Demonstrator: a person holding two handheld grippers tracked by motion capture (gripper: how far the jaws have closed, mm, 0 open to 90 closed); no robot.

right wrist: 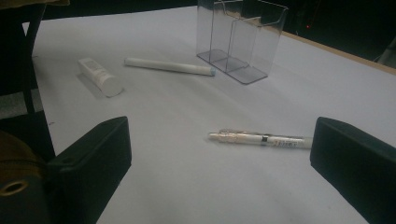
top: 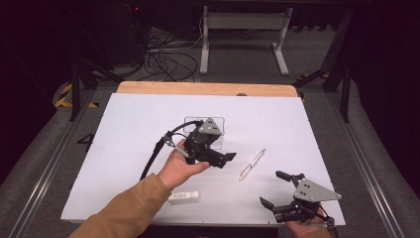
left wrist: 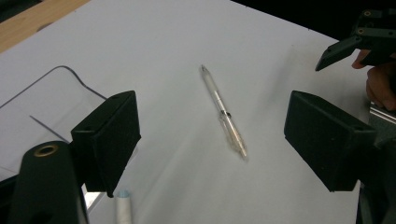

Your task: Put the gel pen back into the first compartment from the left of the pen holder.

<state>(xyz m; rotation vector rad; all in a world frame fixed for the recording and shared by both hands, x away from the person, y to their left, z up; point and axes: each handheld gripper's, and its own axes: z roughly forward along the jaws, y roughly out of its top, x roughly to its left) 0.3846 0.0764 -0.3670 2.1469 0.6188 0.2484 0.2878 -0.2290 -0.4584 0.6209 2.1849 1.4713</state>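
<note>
A clear pen [top: 252,164] lies on the white table sheet [top: 138,114], right of centre. My left gripper [top: 224,158] is held just left of it, jaws pointing toward it and open. In the left gripper view the pen [left wrist: 223,112] lies ahead between the wide jaws of the left gripper [left wrist: 212,140], untouched. My right gripper [top: 274,188] rests near the front right corner, open and holding nothing. In the right gripper view the pen [right wrist: 261,138] lies crosswise beyond the right gripper [right wrist: 219,172].
A clear plastic organiser [right wrist: 240,39] stands behind the left gripper, partly hidden in the high view [top: 221,130]. A white tube [top: 183,197] lies near the front edge. A white stick with a blue tip [right wrist: 168,66] lies by the organiser. A wooden strip [top: 208,88] borders the far side.
</note>
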